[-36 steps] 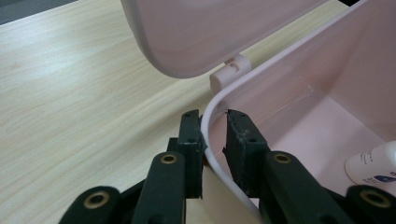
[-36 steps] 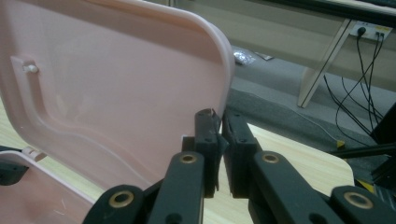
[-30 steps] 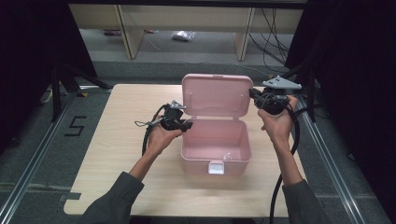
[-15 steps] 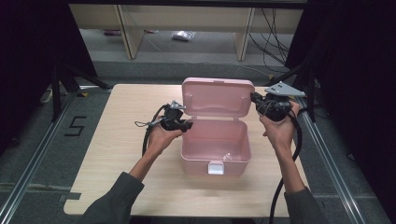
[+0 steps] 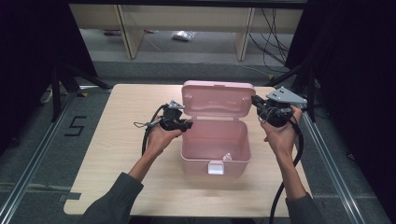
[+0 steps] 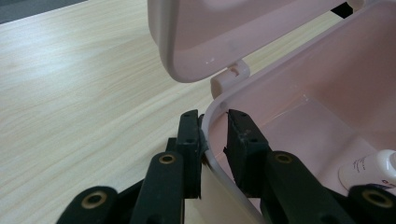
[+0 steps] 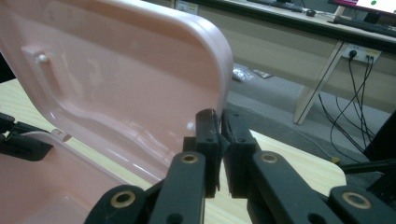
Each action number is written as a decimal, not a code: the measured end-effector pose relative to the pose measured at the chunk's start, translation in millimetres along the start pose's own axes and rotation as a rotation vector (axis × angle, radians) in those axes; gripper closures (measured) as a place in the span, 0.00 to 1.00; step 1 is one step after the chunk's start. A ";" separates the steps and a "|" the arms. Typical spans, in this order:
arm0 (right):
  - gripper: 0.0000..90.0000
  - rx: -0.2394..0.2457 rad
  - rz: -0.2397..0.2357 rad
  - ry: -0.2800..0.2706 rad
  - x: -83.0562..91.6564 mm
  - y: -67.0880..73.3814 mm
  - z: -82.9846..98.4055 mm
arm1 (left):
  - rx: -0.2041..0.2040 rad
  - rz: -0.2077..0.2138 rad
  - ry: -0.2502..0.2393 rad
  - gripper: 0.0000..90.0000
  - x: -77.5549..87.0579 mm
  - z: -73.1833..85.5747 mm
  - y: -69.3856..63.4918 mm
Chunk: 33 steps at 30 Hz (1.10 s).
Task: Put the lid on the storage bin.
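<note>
High view shows a pale wooden bench with a pink plastic box standing near its middle, its hinged pink lid raised upright at the far side and its white front latch facing the person. Left tongs are clamped on the box's left wall; the left gripper view has the thin pink rim pinched between the two black jaws, one outside and one inside the box. Right tongs are closed on the right edge of the lid, and the right gripper view shows that edge caught between the jaws, which stand almost together. Inside the box, near the front right corner, lies a small white item; in the left gripper view it looks like a white tube or bottle with print, cut off by the picture's edge and partly behind a jaw, so what it is stays unclear. Beyond the bench, on the grey floor, stand pale wooden table legs, a small clear bag too far off to read, and black cables trailing at the right. Black tripod legs stand at the bench's left, and dark curtains hide both sides. A mark like a "5" lies on the floor at the left.
</note>
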State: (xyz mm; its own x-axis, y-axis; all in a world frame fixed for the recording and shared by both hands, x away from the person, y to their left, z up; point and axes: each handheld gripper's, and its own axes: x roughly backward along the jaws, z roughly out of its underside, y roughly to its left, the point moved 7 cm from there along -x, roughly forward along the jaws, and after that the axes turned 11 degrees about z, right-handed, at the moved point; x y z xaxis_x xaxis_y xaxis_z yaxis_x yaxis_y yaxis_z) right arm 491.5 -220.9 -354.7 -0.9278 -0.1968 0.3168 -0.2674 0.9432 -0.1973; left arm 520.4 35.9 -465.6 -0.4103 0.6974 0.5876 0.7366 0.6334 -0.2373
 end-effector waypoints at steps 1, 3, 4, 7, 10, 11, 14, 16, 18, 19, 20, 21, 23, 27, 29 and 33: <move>0.97 0.011 0.009 -0.021 -0.2 -1.5 -0.8 | 0.008 0.003 -0.004 0.82 0.7 -0.3 -0.3; 0.97 0.019 0.001 -0.030 -0.6 -1.3 -0.8 | 0.011 0.009 -0.013 0.81 3.2 -1.6 -0.7; 0.97 -0.004 0.001 -0.009 1.3 -0.4 0.5 | 0.009 0.009 -0.016 0.81 4.7 -2.1 -1.0; 0.97 0.003 0.001 -0.011 1.3 -0.5 0.3 | 0.011 0.009 -0.017 0.77 8.9 -2.4 -1.9; 0.97 0.006 0.008 -0.014 2.6 -1.3 1.1 | 0.011 0.004 -0.022 0.74 15.0 -1.5 -1.9; 0.97 0.005 0.005 -0.017 2.8 -0.4 1.4 | 0.017 0.006 -0.029 0.72 16.3 -1.6 -2.2; 0.97 0.008 0.000 -0.021 5.2 1.2 2.0 | 0.022 0.030 -0.028 0.70 22.7 0.4 -5.4; 0.97 0.000 0.000 -0.008 7.7 2.5 3.5 | 0.022 0.030 -0.033 0.68 26.3 1.6 -8.2; 0.97 0.002 0.011 -0.029 8.3 1.9 3.5 | 0.017 0.036 -0.026 0.66 30.6 3.1 -11.1; 0.97 0.012 0.004 -0.025 9.2 1.9 4.4 | 0.014 0.040 -0.027 0.65 32.2 3.5 -12.7; 0.97 -0.001 0.007 -0.019 10.4 2.8 5.4 | 0.005 0.045 -0.019 0.64 34.8 4.4 -14.2; 0.97 0.021 0.007 -0.040 10.2 1.7 4.9 | 0.005 0.052 -0.021 0.63 37.0 4.7 -16.4; 0.97 0.005 0.015 -0.031 13.4 3.0 6.5 | 0.000 0.058 -0.025 0.61 41.6 5.3 -20.5; 0.98 0.012 0.008 -0.029 18.0 4.4 9.1 | -0.016 0.075 -0.019 0.59 49.4 8.1 -29.3; 0.98 0.017 0.001 -0.040 18.7 4.5 9.7 | -0.027 0.081 -0.008 0.59 52.0 9.9 -32.0; 0.98 0.017 0.006 -0.039 22.2 5.6 11.3 | -0.030 0.100 -0.007 0.57 56.9 13.3 -37.3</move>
State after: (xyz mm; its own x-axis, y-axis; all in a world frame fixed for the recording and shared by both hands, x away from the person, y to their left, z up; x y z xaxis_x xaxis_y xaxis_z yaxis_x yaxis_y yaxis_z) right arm 466.5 -223.0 -359.3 -0.9387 -0.2019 0.2795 -0.2661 0.9397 -0.2150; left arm 462.4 56.4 -433.6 -0.3373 0.7591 0.5567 0.7898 0.5501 -0.2715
